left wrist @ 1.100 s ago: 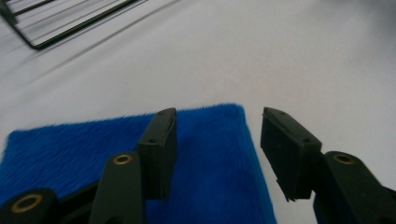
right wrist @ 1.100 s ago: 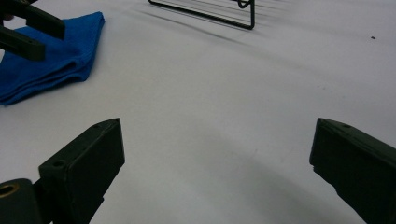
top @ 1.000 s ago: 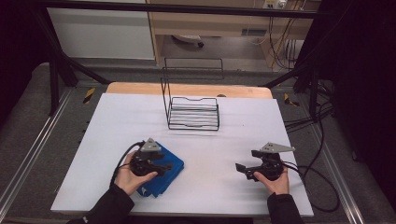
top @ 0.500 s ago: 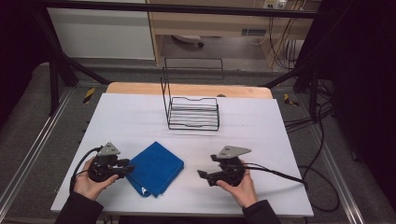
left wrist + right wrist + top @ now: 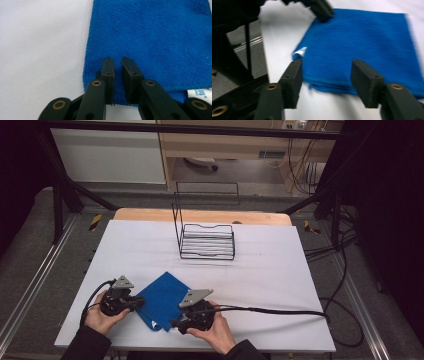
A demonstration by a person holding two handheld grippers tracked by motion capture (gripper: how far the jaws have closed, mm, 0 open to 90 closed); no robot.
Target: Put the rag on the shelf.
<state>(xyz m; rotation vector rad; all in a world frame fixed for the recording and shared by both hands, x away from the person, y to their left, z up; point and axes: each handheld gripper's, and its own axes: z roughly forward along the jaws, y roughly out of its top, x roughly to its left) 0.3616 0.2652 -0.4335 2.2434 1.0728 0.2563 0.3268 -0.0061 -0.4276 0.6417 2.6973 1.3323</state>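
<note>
White sheeting covers the table (image 5: pixel 280 285), with a bare wooden strip along its far edge and dark floor and cabling beyond. A black wire rack (image 5: pixel 206 239) stands on the sheet, well apart from the work, on the far side of the cloth. The folded blue cloth (image 5: pixel 162 299), a soft, finely looped microfibre rectangle set cornerwise to the table edge, is taken as landmark; it lies flat near the table's near edge, between the two hands. The left gripper (image 5: pixel 134 303) is placed at the cloth's left edge; in the left gripper view its black jaws have just been closing and now stand with a narrow slit between them over the cloth's near hem (image 5: pixel 117 82), and whether the pads already pinch the fabric cannot be told. The right gripper (image 5: pixel 176 324) is held at the cloth's near corner; in the right gripper view its jaws have just been closing but stand well apart, the layered near edge (image 5: pixel 332 86) lying just ahead and between them, untouched. A white label (image 5: pixel 300 52) shows at one corner. The coming move appears to hinge on this: the cloth lies straight ahead of both grippers, the left being nearer.
</note>
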